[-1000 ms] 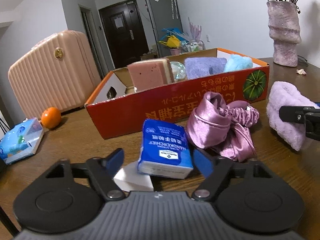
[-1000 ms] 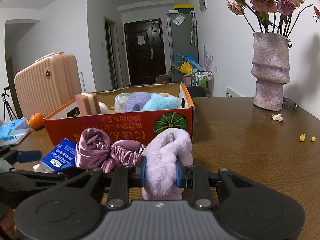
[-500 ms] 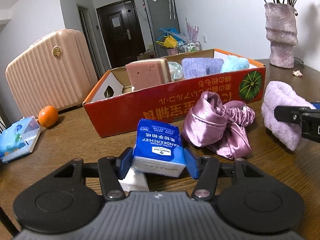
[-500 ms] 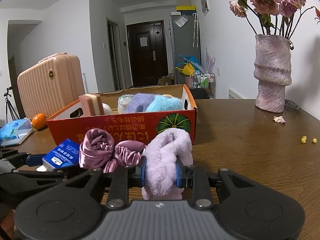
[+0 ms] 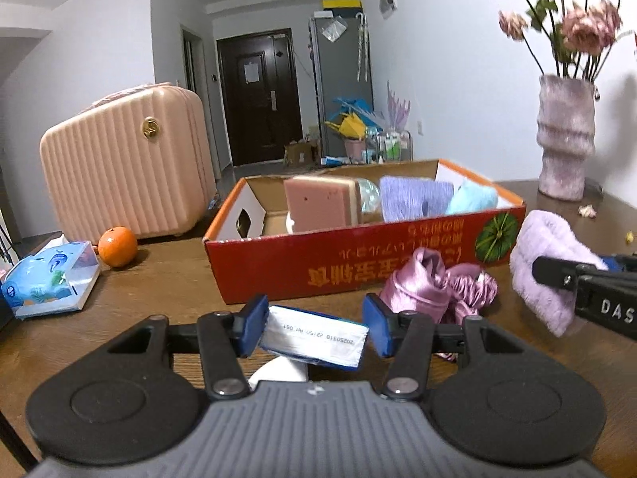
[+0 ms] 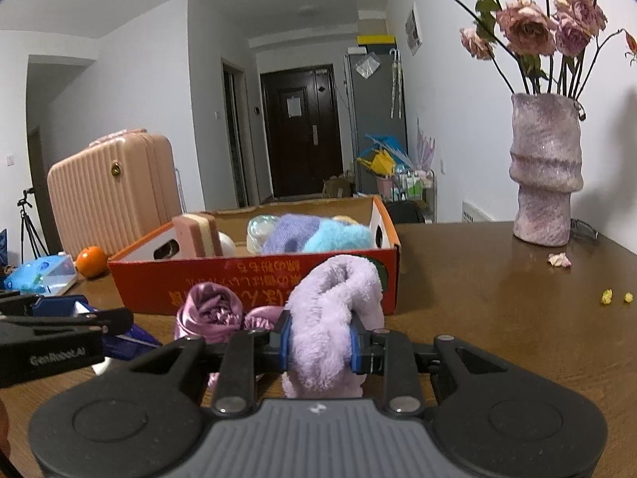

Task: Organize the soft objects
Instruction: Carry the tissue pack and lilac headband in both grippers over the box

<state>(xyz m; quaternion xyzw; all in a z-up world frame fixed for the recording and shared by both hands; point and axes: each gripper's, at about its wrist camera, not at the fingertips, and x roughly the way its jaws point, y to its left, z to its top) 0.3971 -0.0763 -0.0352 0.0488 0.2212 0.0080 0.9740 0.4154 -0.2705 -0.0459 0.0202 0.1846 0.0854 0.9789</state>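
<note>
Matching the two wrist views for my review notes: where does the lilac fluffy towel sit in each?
Left wrist: lilac fluffy towel at the right edge, pinched by the right gripper.
Right wrist: bottom centre, between that gripper's pads.
Shared landmark: red cardboard box behind it.

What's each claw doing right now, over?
Left gripper shut on tissue pack. Right gripper shut on lilac towel. Box ahead; satin bundle lies before it.
</note>
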